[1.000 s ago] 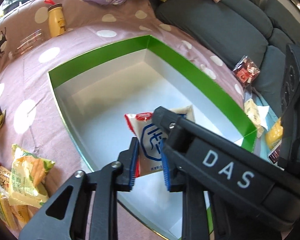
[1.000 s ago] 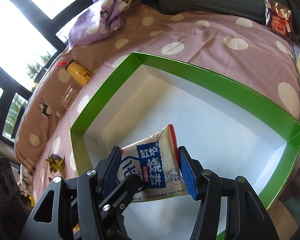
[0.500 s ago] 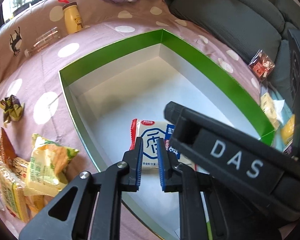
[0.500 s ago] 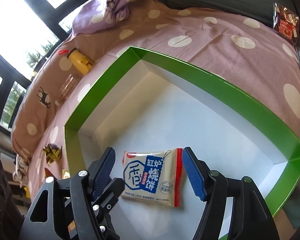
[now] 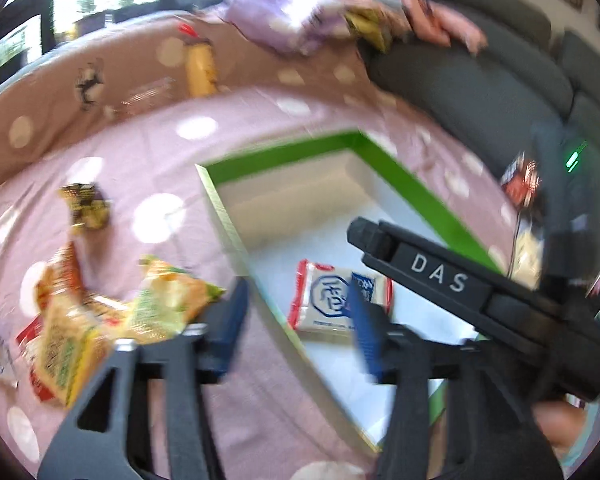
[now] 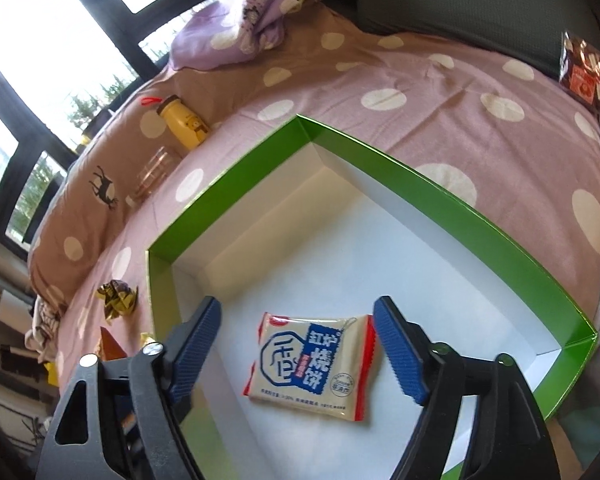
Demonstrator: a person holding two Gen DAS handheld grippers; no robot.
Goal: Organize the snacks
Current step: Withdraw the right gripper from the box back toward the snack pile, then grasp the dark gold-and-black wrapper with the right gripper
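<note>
A cream snack pack with blue characters and red ends (image 6: pixel 312 360) lies flat on the white floor of the green-rimmed box (image 6: pixel 420 184). My right gripper (image 6: pixel 296 344) hovers over it, jaws opening, pads clear of the pack on both sides. In the blurred left wrist view the same pack (image 5: pixel 332 300) sits near the left wall of the box (image 5: pixel 412 184). My left gripper (image 5: pixel 296 292) straddles that wall, jaws opening with nothing held. The right gripper's black body (image 5: pixel 436 276) crosses in front.
A pile of yellow-green snack packs (image 5: pixel 100 320) lies left of the box on the dotted pink cover. A crumpled gold wrapper (image 6: pixel 116 300), a yellow bottle (image 6: pixel 184 128), a glass cup (image 6: pixel 152 172) and purple cloth (image 6: pixel 236 32) lie beyond. A dark red bag (image 6: pixel 584 68) rests by the grey sofa.
The right gripper let go of the snack pack, which dropped flat onto the box floor, and its jaws widened. The left gripper pulled back toward the box's left wall and opened.
</note>
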